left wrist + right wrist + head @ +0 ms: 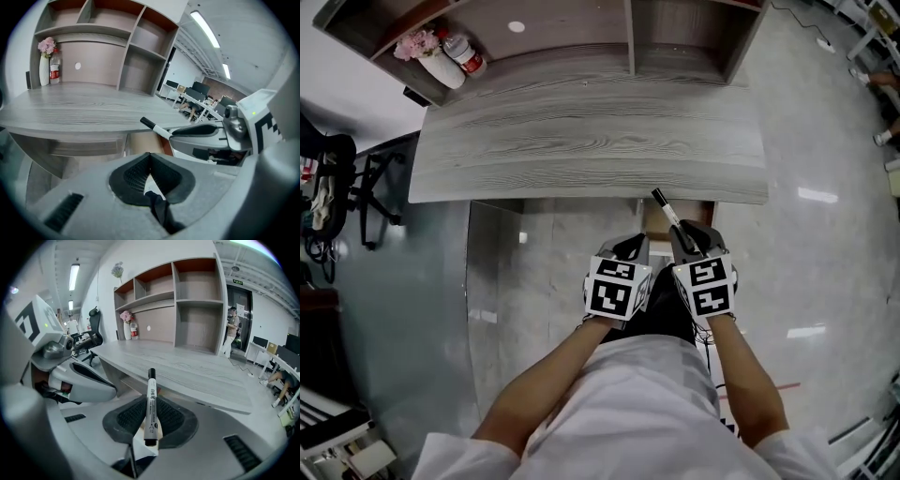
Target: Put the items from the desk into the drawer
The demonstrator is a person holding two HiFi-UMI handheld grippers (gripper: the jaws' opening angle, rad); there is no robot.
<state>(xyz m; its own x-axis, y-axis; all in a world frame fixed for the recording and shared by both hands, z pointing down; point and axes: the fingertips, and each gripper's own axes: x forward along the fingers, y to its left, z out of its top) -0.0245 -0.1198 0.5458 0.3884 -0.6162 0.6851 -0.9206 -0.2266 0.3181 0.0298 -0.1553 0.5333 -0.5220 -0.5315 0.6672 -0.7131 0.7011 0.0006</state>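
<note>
One marker [151,404], white with a black cap, is clamped between the pads of the right tongs [689,236], its cap pointing ahead at the grey wood-grain counter [581,141]. The left tongs [628,249], just beside, are pressed together around nothing. Far ahead to the left stand one vase [441,69] of pink flowers and one bottle [467,53], touching, under open shelves [675,37]. The floor [825,141] is glossy grey.
</note>
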